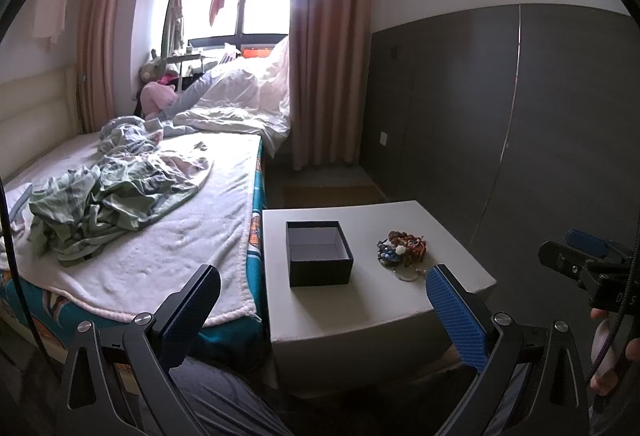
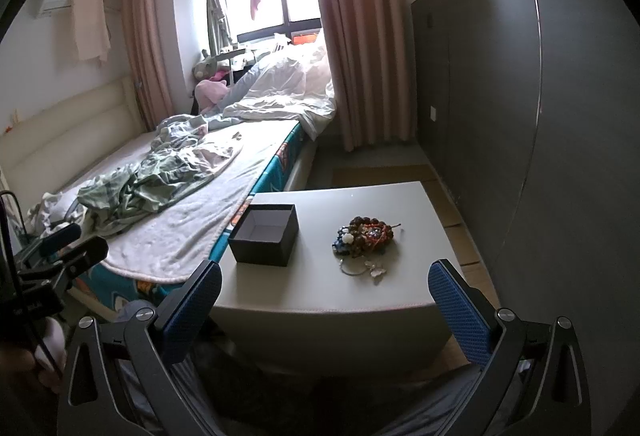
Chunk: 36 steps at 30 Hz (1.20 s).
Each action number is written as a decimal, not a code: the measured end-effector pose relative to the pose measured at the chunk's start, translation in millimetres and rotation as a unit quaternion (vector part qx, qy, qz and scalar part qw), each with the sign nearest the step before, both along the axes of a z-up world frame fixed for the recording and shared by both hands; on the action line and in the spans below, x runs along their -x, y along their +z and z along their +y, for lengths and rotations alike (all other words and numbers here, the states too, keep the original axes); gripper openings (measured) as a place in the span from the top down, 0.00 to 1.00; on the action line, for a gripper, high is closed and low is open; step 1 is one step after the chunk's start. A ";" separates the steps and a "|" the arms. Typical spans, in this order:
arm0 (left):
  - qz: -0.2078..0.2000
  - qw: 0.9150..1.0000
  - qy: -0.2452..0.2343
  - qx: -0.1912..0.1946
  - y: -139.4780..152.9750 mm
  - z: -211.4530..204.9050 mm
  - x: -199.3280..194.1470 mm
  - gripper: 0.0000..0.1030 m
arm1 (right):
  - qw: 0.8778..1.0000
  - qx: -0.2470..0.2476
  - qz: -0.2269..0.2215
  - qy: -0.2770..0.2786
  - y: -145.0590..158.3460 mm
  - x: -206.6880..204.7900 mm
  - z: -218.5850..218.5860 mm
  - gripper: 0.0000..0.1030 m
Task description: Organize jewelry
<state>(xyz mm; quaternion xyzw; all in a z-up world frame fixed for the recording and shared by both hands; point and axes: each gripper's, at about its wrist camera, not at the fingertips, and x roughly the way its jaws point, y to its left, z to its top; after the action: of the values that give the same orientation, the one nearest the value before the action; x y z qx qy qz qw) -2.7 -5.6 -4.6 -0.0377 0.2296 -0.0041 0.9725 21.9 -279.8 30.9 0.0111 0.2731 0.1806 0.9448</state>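
A dark open box [image 1: 319,253] [image 2: 265,233] with a pale lining stands empty on the left part of a small white table [image 1: 332,312] [image 2: 320,292]. To its right lies a heap of beaded bracelets [image 1: 402,247] [image 2: 365,235], with a thin silver chain and pale charm [image 2: 370,268] at its near side. My left gripper [image 1: 322,300] is open, held short of the table's near edge with nothing between its blue-padded fingers. My right gripper [image 2: 324,300] is open too, hovering before the table front and holding nothing.
A bed [image 1: 132,220] [image 2: 168,204] with crumpled green and white bedding presses against the table's left side. A dark grey wall panel [image 1: 520,116] [image 2: 540,96] runs along the right. Pink curtains and a window lie beyond. The other gripper shows at each view's edge [image 1: 588,268] [image 2: 52,256].
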 end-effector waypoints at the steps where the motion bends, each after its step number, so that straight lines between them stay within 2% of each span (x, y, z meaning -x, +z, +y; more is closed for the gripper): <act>1: 0.000 1.000 0.001 0.001 0.5 2.5 -0.9 0.01 | 1.000 0.000 0.000 0.000 0.2 -0.2 -0.2 0.00; 36: -0.002 1.000 -0.001 0.004 2.8 -3.5 -1.1 0.01 | 1.000 -0.005 -0.001 -0.001 4.7 -1.0 -8.0 0.00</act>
<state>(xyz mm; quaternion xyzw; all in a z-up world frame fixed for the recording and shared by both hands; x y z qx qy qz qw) -1.6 -9.0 -1.8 -0.0418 0.2281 -0.0058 0.9727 22.9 -287.8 35.6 0.0157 0.2716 0.1809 0.9451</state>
